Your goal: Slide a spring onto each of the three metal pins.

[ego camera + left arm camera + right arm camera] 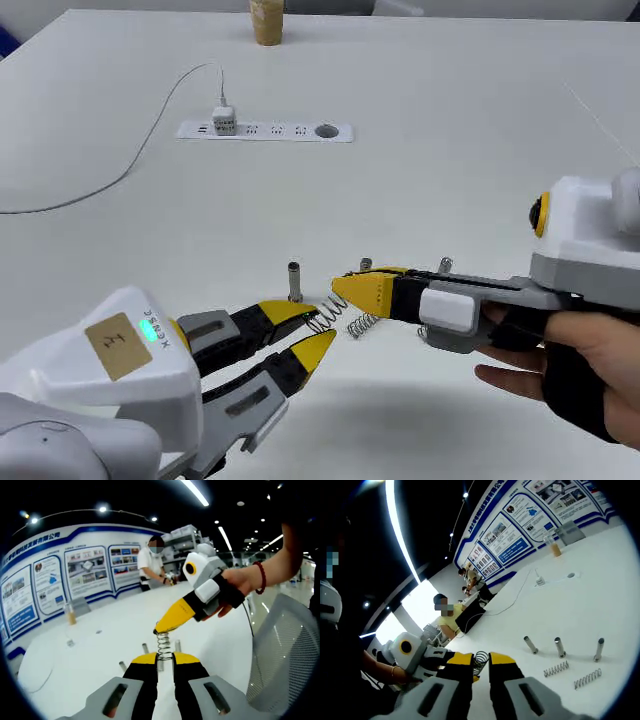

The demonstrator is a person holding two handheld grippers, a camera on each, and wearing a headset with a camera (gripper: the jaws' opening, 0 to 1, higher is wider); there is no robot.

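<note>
Both nearly closed, the left gripper (316, 328) and right gripper (341, 290) pinch 1 coiled steel spring (163, 644) beside 3 bare upright metal pins (560, 646): 1st threading pending; next, 1 should release.

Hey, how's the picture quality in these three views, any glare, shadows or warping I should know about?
Head view: even, soft light, faint shadows on the table, spring sharp. Left gripper view: fisheye bends the wall posters; ceiling lights blown out. Right gripper view: one light strip glares as a curved streak.
</note>
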